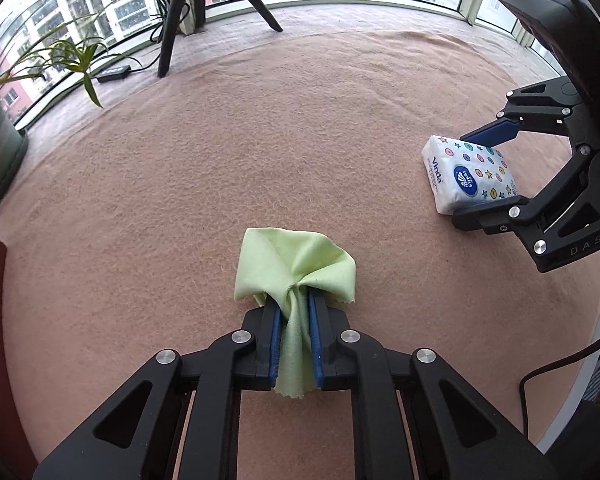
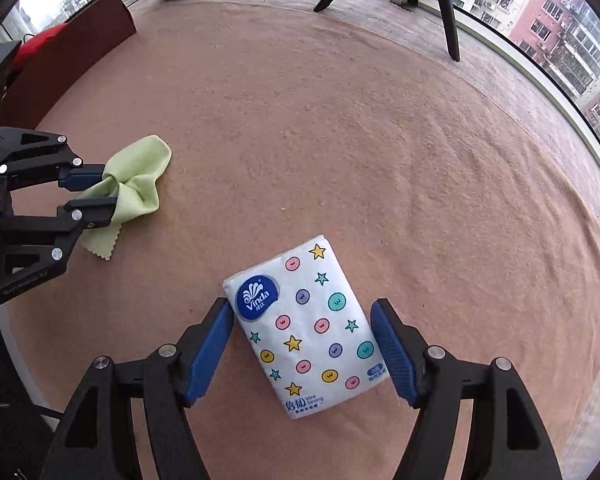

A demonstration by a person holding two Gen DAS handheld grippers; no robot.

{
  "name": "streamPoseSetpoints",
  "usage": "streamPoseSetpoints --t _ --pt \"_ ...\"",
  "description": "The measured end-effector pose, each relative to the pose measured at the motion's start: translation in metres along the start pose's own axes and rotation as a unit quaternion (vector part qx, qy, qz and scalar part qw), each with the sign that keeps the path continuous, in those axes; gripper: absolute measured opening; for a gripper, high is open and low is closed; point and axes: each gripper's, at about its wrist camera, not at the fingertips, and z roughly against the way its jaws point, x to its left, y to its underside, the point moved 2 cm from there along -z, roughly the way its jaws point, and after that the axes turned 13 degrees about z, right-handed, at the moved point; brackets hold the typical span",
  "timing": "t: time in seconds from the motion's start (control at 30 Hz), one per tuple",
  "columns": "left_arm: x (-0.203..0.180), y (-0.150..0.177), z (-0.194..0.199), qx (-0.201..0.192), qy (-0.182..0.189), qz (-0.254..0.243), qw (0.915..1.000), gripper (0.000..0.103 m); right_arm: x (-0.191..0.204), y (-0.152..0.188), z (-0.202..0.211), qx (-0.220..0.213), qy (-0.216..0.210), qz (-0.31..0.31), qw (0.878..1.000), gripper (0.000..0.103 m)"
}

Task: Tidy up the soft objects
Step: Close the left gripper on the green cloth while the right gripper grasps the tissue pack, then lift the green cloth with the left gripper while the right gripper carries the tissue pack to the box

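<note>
My left gripper (image 1: 294,300) is shut on a light green cloth (image 1: 296,264), bunched between its blue pads and resting on the pink table cover. The cloth also shows in the right wrist view (image 2: 140,176), with the left gripper (image 2: 110,188) around it. A white Vinda tissue pack (image 2: 308,328) with coloured stars and dots lies flat on the cover. My right gripper (image 2: 302,328) is open and straddles the pack, its blue pads just beside the pack's two sides. The left wrist view shows the pack (image 1: 470,174) between the right gripper's fingers (image 1: 476,172).
A pink fleece cover (image 1: 260,140) spans the table. A potted plant (image 1: 4,132), tripod legs (image 1: 172,20) and a black power brick (image 1: 114,73) stand by the windows. A dark red box (image 2: 68,52) with something red inside sits at the far left.
</note>
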Motion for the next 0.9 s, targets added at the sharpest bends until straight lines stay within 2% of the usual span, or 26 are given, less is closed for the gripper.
streamPoseSetpoints --t 0.13,0.23,0.33,0.6,0.77,0.9 --pt "0.004 0.0 0.0 -0.001 0.01 0.018 0.9998 0.007 0.002 0.001 -0.007 0.014 0.011 0.005 1.0 0.066" --pt "0.008 0.002 0.002 -0.004 0.017 0.034 0.9993 0.006 0.002 0.002 -0.005 0.007 0.001 -0.004 1.0 0.054" --pt "0.014 0.006 0.006 -0.005 0.021 0.05 0.9985 0.006 0.005 0.006 -0.003 0.006 0.006 -0.009 1.0 0.051" --pt "0.042 0.019 0.036 -0.027 0.028 0.088 0.9953 0.006 0.014 0.019 0.021 -0.02 0.012 -0.034 0.999 0.05" --pt "0.064 0.028 0.061 -0.05 0.039 0.123 0.9904 0.006 0.02 0.011 0.045 -0.04 0.02 -0.032 0.998 0.05" --pt "0.082 0.034 0.087 -0.075 0.041 0.143 0.986 0.006 0.042 -0.007 0.066 -0.059 0.029 -0.024 0.998 0.05"
